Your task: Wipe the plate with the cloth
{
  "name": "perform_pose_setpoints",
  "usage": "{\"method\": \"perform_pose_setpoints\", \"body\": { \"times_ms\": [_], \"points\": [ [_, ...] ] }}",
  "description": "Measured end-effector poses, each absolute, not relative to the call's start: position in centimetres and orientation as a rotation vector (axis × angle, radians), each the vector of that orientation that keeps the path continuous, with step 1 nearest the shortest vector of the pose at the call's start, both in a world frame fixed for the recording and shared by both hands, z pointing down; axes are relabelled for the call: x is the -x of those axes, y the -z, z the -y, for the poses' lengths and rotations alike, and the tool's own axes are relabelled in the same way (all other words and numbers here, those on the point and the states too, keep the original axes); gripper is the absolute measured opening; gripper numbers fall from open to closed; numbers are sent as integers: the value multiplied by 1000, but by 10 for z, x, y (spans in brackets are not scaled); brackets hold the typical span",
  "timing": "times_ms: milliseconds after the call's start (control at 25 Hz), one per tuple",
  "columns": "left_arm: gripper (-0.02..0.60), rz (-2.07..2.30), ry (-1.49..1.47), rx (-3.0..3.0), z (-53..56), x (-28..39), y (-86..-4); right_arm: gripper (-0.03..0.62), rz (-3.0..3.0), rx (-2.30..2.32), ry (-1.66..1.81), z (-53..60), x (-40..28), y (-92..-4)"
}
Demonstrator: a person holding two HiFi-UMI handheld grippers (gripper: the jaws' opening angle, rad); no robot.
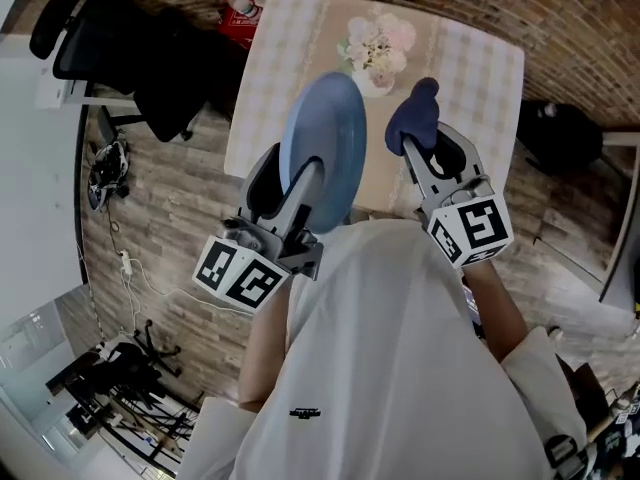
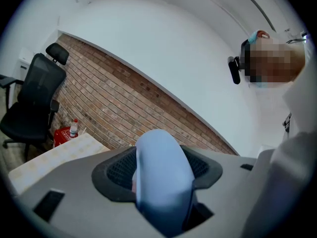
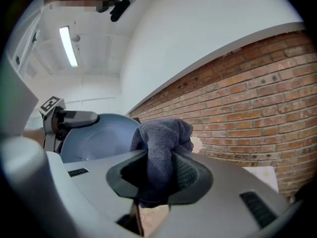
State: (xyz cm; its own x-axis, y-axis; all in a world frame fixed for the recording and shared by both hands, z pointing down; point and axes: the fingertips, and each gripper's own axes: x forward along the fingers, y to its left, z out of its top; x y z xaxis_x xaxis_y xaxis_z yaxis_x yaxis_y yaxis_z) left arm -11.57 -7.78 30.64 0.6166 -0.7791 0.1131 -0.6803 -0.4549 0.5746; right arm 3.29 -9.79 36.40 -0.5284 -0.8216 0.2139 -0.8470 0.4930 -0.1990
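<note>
A light blue plate (image 1: 325, 143) is held up on edge above the table, tilted, with my left gripper (image 1: 300, 193) shut on its lower rim. In the left gripper view the plate (image 2: 163, 177) fills the gap between the jaws edge-on. My right gripper (image 1: 432, 153) is shut on a dark blue cloth (image 1: 415, 116) that bunches up above the jaws, just right of the plate and apart from it. In the right gripper view the cloth (image 3: 161, 148) sticks up between the jaws, and the plate's face (image 3: 99, 138) shows to its left.
A table with a pale checked tablecloth (image 1: 480, 68) lies below, with a vase of pale flowers (image 1: 377, 50) at its middle. A black office chair (image 1: 130, 48) stands at the left, a red bag (image 1: 240, 18) near the table's far corner. Brick wall (image 3: 257, 93) behind.
</note>
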Motion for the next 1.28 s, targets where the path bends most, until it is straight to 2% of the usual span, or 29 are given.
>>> {"method": "perform_pose_setpoints", "body": {
  "times_ms": [400, 1280],
  "points": [
    [276, 1205, 138, -2300, 83, 121, -324, 126, 2469, -1674, -418, 82, -117, -354],
    [276, 1185, 82, -2279, 58, 107, -358, 126, 2473, -1588, -500, 60, -102, -376]
  ]
}}
